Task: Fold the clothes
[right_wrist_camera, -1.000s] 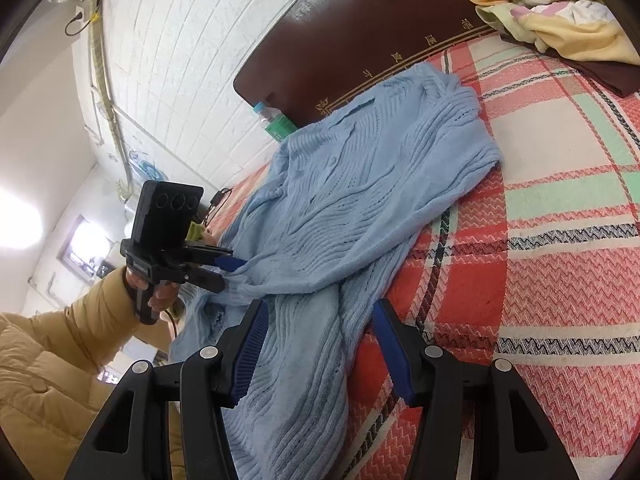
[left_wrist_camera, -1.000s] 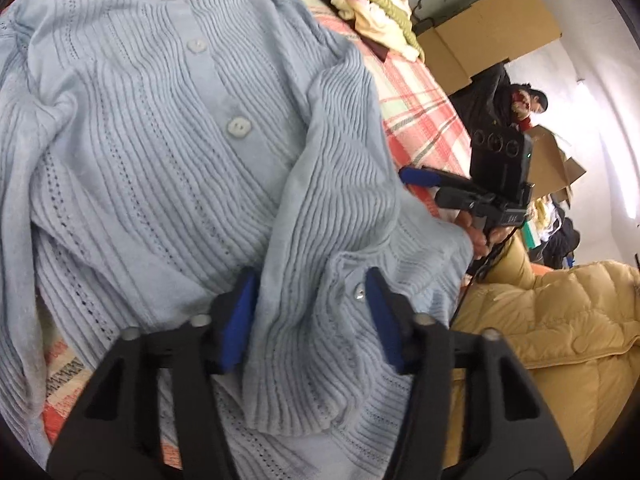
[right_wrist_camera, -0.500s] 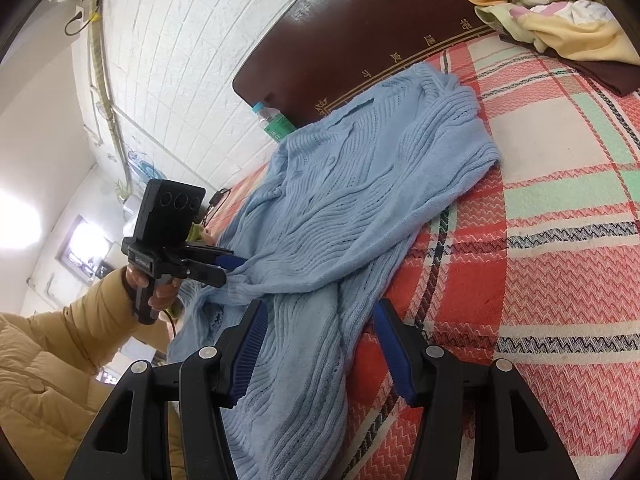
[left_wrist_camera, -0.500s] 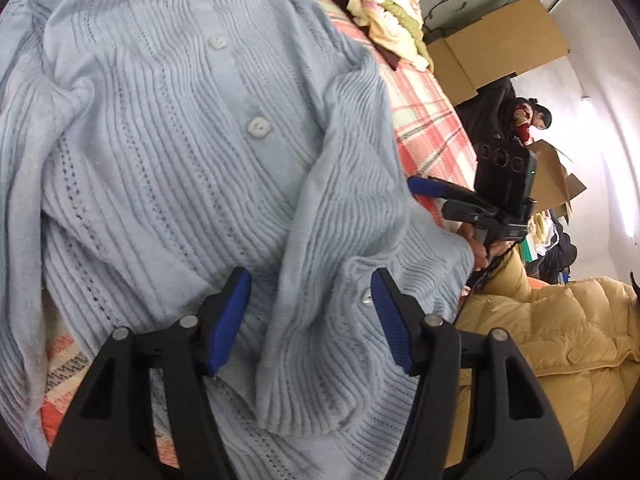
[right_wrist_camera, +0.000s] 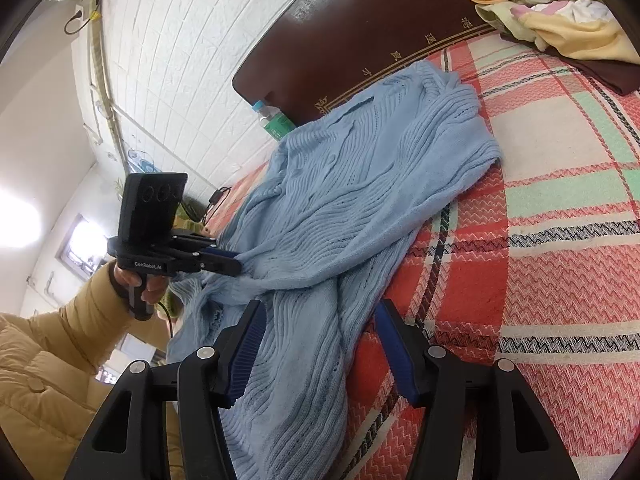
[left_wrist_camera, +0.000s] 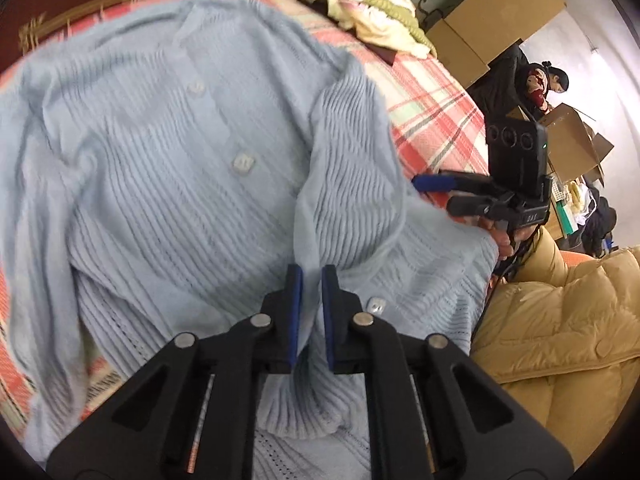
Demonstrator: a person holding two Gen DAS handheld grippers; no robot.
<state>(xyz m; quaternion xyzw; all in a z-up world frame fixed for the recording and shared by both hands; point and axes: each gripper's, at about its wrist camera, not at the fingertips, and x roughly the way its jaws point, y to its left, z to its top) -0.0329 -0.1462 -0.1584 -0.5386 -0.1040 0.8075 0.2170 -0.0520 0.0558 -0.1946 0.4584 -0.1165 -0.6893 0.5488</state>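
A light blue knit cardigan [left_wrist_camera: 168, 168] with white buttons lies spread on the plaid bed; it also shows in the right wrist view [right_wrist_camera: 360, 200]. My left gripper [left_wrist_camera: 311, 276] is shut on the cardigan's sleeve [left_wrist_camera: 348, 184], which lies folded across the front; it shows from the side in the right wrist view [right_wrist_camera: 234, 266]. My right gripper [right_wrist_camera: 320, 320] is open, its jaws either side of the cardigan's lower hem at the near bed edge; it shows in the left wrist view [left_wrist_camera: 432, 190], beside the cardigan's right edge.
The bed has a red, white and green plaid cover [right_wrist_camera: 560, 240] and a dark wooden headboard [right_wrist_camera: 360, 20]. A pile of other clothes [left_wrist_camera: 360, 0] lies at the far corner. Cardboard boxes [left_wrist_camera: 500, 12] and a person [left_wrist_camera: 536, 80] stand beyond the bed. A bottle [right_wrist_camera: 272, 118] stands by the headboard.
My left gripper has closed on the sleeve; it was open around it before. The right gripper has stayed open in about the same place.
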